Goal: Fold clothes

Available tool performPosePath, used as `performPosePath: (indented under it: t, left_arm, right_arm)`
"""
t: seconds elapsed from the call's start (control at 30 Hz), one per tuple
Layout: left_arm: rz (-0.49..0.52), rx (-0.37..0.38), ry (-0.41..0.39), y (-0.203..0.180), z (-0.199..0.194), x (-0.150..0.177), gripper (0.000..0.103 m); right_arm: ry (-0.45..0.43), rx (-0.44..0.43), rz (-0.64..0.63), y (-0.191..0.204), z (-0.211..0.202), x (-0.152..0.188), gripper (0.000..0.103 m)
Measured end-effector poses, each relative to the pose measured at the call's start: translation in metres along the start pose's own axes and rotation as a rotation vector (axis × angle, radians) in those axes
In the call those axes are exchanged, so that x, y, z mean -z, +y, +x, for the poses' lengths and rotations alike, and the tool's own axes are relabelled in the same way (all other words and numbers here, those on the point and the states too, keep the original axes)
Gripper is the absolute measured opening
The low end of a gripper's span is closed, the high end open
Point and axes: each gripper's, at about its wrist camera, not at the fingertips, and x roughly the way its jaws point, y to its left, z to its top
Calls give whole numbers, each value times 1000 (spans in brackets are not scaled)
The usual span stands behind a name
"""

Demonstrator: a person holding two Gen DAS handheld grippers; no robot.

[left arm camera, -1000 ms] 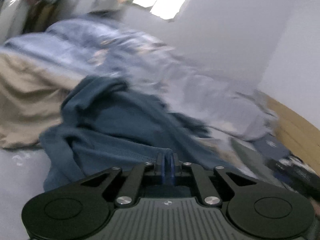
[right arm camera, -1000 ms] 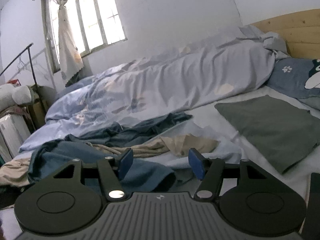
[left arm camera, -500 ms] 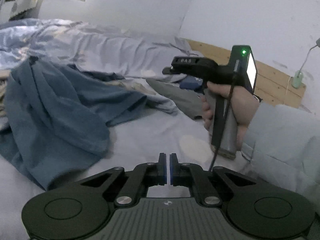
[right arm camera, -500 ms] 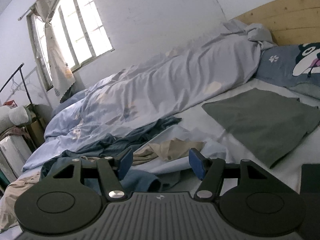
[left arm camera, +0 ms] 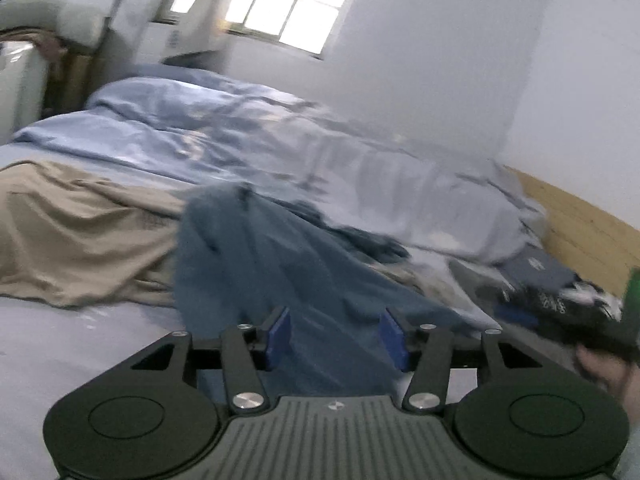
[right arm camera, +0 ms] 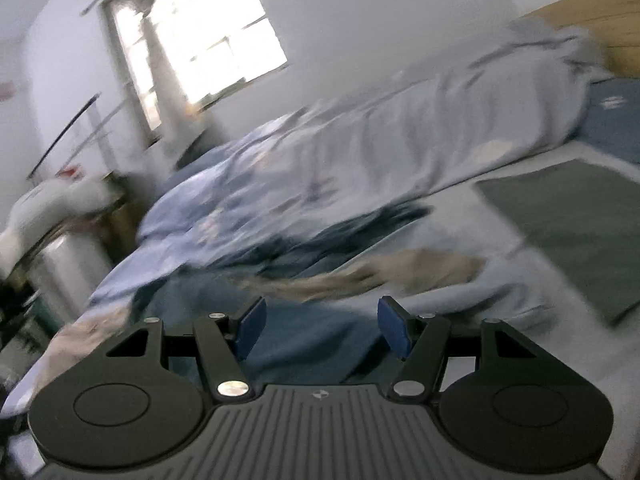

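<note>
Blue garment (left arm camera: 280, 264) crumpled — just ahead of left hand-held gripper (left arm camera: 338, 338), untouched

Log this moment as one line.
left tool: open, jaws just opened, nothing gripped | right tool: open, empty | blue garment: crumpled on bed

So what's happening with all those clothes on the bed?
A person is folding laundry with a gripper in each hand. The left gripper has just been opening, nothing between its pads, above a crumpled blue garment. The right gripper is open and empty too. One grey garment already lies folded flat.
</note>
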Motion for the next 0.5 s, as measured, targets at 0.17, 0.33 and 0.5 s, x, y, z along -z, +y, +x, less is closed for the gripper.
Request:
performPosePath:
  t: [0.17, 0.33, 0.5]
  left_arm:
    - [-43, -57, -46, 23, -2, -3, 56]
    - [-66, -89, -88, 42, 2, -1, 56]
    - [-100, -78, -84, 52, 3, 5, 56]
  right_arm:
    - [115, -180, -280, 55, 5, 26, 64]
    - [257, -245, -543, 98, 14, 71, 59]
    - [357, -232, -631, 107, 32, 92, 43]
